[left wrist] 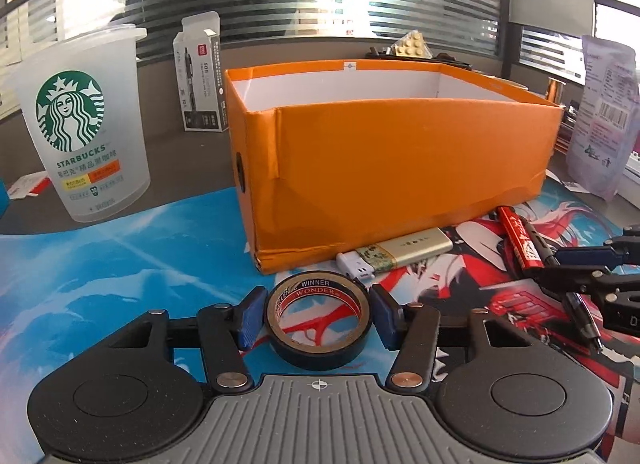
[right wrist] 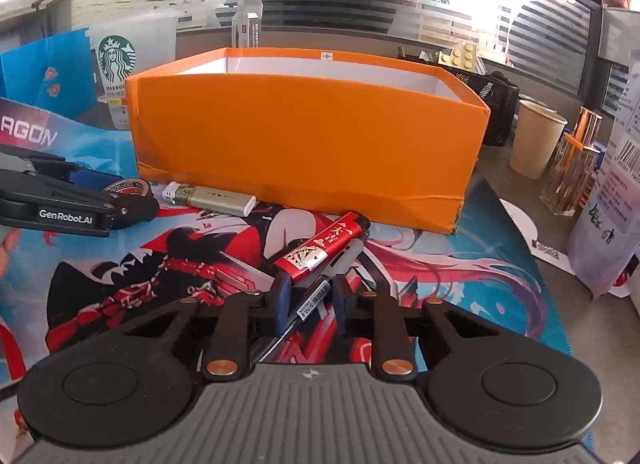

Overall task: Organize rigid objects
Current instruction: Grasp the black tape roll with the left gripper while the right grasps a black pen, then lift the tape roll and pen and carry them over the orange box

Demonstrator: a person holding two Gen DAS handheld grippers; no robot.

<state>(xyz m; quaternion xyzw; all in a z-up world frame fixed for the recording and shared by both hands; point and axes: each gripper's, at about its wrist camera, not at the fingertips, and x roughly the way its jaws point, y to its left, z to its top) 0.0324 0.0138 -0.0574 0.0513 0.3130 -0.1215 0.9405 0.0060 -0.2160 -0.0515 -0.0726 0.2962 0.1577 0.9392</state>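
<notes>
My left tool (left wrist: 318, 318) is clasping the black tape roll (left wrist: 319, 324) lying before the orange cardboard box (left wrist: 400, 168); my right tool (right wrist: 310, 298) is clenching the black pen (right wrist: 316, 294).

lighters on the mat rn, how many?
2: gold lighter lying against the orange box front; red lighter beside the pen. Box interior is hidden.

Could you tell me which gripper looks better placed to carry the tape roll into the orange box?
Left: the left gripper already brackets the tape roll before the orange box.
</notes>
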